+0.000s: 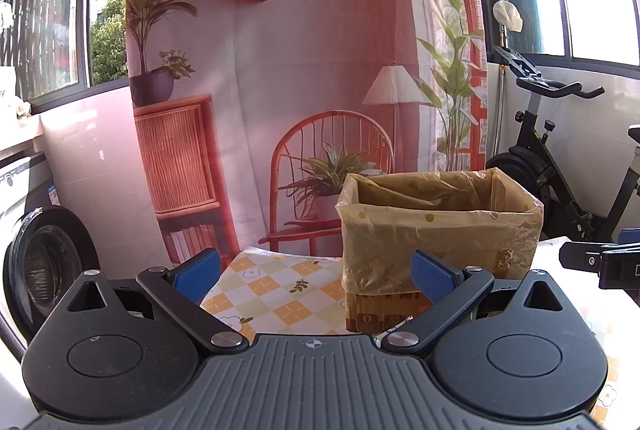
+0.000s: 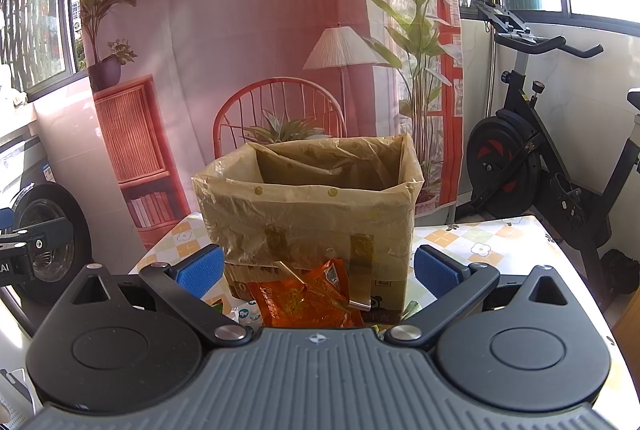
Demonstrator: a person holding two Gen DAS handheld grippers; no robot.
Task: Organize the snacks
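Observation:
A cardboard box lined with a yellowish plastic bag (image 1: 440,226) stands on the checked tablecloth (image 1: 276,290); it also shows in the right wrist view (image 2: 308,214). An orange snack packet (image 2: 304,300) lies in front of the box, between the blue pads of my right gripper (image 2: 318,272), which is open and empty. Other small packets (image 2: 244,310) lie beside it, partly hidden by the gripper body. My left gripper (image 1: 316,276) is open and empty, left of the box's front corner. The right gripper's side shows at the right edge of the left wrist view (image 1: 600,260).
A printed room backdrop (image 1: 280,90) hangs behind the table. A washing machine (image 1: 44,262) stands at the left. An exercise bike (image 2: 540,158) stands at the right, beyond the table edge (image 2: 560,250).

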